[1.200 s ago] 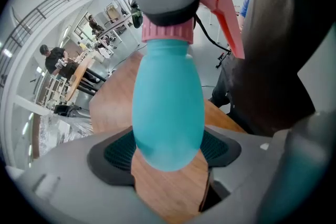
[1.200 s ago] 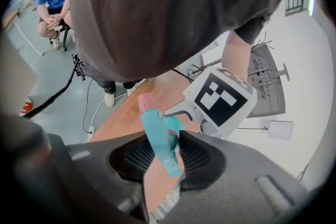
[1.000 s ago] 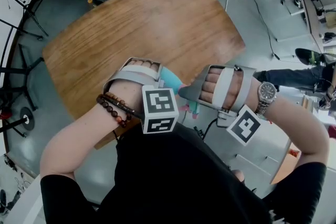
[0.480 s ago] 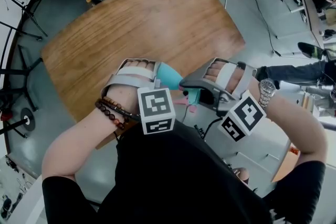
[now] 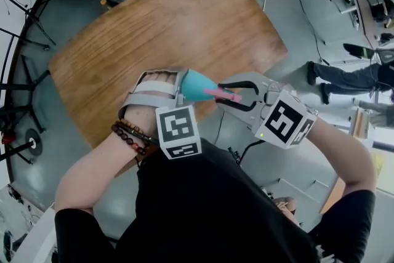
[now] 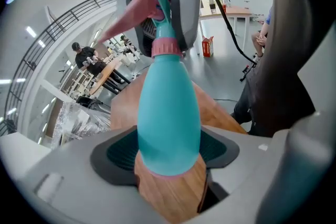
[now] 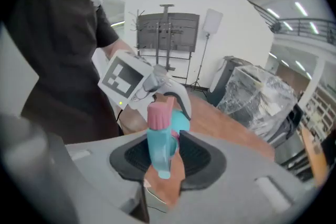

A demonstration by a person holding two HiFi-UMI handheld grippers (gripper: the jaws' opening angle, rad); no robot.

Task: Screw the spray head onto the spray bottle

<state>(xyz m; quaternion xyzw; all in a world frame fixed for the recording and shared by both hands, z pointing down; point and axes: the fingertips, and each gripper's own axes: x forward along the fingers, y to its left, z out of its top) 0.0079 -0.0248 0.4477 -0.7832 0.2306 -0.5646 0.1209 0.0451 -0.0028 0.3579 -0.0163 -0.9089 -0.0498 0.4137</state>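
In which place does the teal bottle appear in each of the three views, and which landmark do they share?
Head view: bottle near centre, neck pointing right.
Left gripper view: bottle at centre, large, gripped by the left tool, neck up.
Right gripper view: bottle just below centre, mostly hidden behind the spray head in the right tool.
Shared landmark: the wooden table.

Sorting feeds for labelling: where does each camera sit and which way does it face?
Head view: on head, faces steeply down at table; forearms, left gripper, right gripper show.
Left gripper view: rides left gripper, faces spray bottle; own pads show.
Right gripper view: rides right gripper, faces spray head; own pads, torso show.
Shared: both gripper views show spray bottle.
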